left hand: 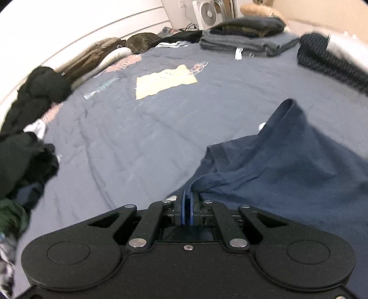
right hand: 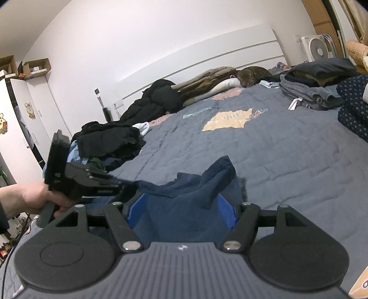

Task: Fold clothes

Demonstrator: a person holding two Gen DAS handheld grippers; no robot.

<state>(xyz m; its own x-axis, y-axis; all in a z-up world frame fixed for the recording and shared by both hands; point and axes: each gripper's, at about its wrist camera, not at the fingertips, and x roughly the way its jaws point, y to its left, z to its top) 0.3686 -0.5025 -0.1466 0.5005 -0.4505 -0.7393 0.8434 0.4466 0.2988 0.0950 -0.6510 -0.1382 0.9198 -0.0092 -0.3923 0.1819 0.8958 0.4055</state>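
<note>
The middle of the bed lies open; unfolded dark clothes crowd its left edge, folded stacks and a cat the far end.

On a grey-blue quilt, the left gripper pinches the near edge of a navy garment, its blue pads pressed together on the cloth. Dark clothes pile up at left; a folded stack sits at the far side, a white fan behind it.
</note>
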